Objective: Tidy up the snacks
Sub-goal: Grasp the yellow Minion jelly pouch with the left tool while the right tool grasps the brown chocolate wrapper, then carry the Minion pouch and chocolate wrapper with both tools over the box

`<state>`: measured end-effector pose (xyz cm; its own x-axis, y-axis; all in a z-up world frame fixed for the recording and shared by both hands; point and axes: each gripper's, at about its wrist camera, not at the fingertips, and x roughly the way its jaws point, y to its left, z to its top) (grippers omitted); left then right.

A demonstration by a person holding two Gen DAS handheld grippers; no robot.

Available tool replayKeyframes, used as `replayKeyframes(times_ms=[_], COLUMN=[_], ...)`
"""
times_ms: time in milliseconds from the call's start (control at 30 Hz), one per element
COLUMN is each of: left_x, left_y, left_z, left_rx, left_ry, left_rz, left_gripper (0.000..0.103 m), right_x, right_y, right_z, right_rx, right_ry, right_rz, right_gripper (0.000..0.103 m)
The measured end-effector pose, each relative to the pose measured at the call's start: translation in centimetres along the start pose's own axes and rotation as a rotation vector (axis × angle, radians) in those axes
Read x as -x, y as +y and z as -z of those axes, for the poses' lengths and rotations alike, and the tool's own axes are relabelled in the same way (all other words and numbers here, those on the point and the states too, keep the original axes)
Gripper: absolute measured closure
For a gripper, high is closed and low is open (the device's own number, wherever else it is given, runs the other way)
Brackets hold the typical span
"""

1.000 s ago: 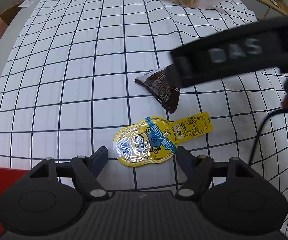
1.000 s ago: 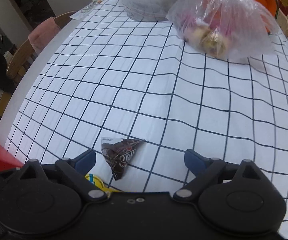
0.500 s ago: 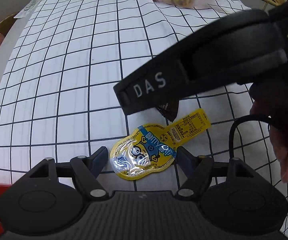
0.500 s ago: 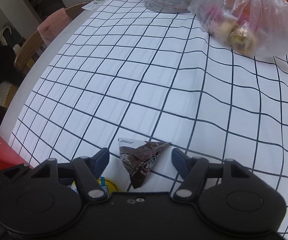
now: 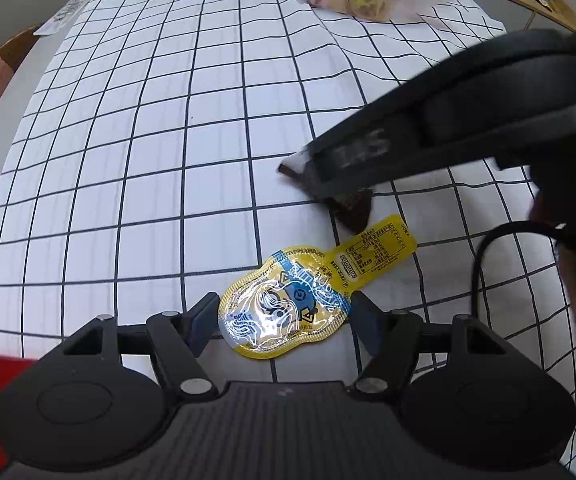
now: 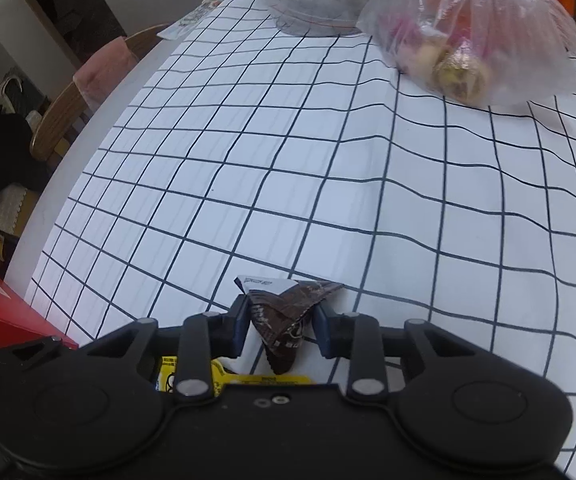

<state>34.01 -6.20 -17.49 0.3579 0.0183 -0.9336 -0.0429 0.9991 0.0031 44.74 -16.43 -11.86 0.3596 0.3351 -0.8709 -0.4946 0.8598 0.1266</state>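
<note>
Right hand-held gripper [image 6: 279,326]: clamped on brown snack packet [image 6: 288,312]. Left hand-held gripper [image 5: 283,320]: spread wide, yellow pouch [image 5: 288,312] between its fingers.

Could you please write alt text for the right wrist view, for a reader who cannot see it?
The right gripper closes around a dark brown triangular snack packet on a white grid-patterned tablecloth. A yellow snack pouch peeks out beneath it, and a clear plastic bag of food sits far right.

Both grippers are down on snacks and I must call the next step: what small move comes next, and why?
Probably close the left gripper on the yellow pouch: its fingers flank the pouch but look open, while the right gripper already pinches the brown wrapper on the tablecloth.
</note>
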Motion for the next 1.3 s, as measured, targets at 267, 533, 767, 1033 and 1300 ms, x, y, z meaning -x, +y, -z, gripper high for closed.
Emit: replayKeyframes(times_ms=[267,533,767,1033,1300], left_x=[1.0,3.0,6.9,11.5,17.2], left_y=[0.8,-0.2,-2.0,-1.7,0.5], left_z=[0.6,2.3,4.8,7.7,10.6], left_rx=[0.062,0.076,0.091,0.133,0.172], left_ry=[0.000,-0.018,-0.033,-0.065,-0.126], left_rz=[0.007,0.010,0.033,0.024,0.002], left_gripper=[0.033,0.033,0.033,0.033,0.033], right_x=[3.3,8.0,12.0,17.1,21.0], right_y=[-1.3,-2.8,-3.4,0.0,4.9], right_z=[1.6,4.6,8.0,11.6,14.0], right_rx=[-0.040,-0.061,-0.090,-0.037,0.022], right_ry=[-0.028,-0.086,-0.102,-0.124,-0.155], right_rz=[-0.027,0.004,-0.010,-0.007,-0.028], right_gripper=[0.075,0.076,0.076,0.076,0.076])
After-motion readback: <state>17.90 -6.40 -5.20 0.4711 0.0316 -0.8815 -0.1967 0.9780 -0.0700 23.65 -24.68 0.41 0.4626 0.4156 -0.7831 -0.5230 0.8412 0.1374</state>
